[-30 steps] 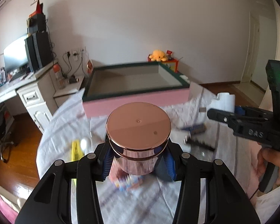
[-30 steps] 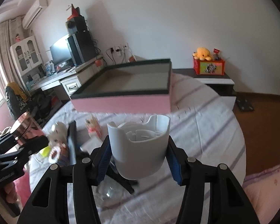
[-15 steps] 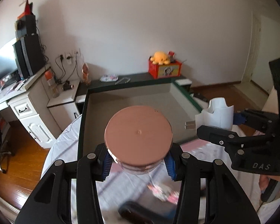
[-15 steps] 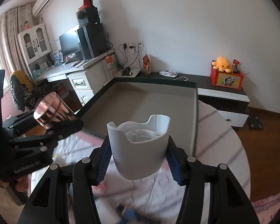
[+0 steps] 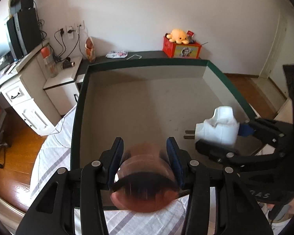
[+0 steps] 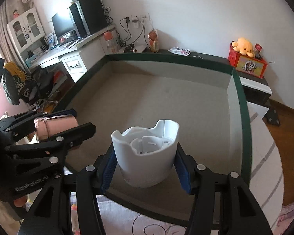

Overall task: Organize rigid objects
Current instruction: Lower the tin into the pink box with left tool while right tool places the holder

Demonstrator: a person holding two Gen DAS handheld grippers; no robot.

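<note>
A large shallow box with a dark green rim [image 5: 147, 61] [image 6: 166, 58] and a bare grey floor lies right under both grippers. My left gripper [image 5: 145, 146] [image 6: 82, 120] is shut on a round copper-coloured tin [image 5: 145, 193] [image 6: 56, 126]. The tin looks blurred and tipped low between the blue pads in the left wrist view. From the right wrist view it lies sideways between the fingers. My right gripper [image 6: 146, 146] [image 5: 221, 135] is shut on a white plastic plug adapter [image 6: 147, 156] [image 5: 219, 129], which hangs over the box's right half with its two prongs pointing left.
The box rests on a round table with a white striped cloth [image 5: 54, 156] [image 6: 264, 156]. A white desk with a monitor [image 6: 62, 25] stands at the left. Behind the box a low dark cabinet carries a red box with a yellow plush [image 5: 179, 36].
Both grippers have moved forward from the cluttered table to above the box's inside, still holding their loads. The tin has tilted and sunk lower in the left gripper's jaws.
</note>
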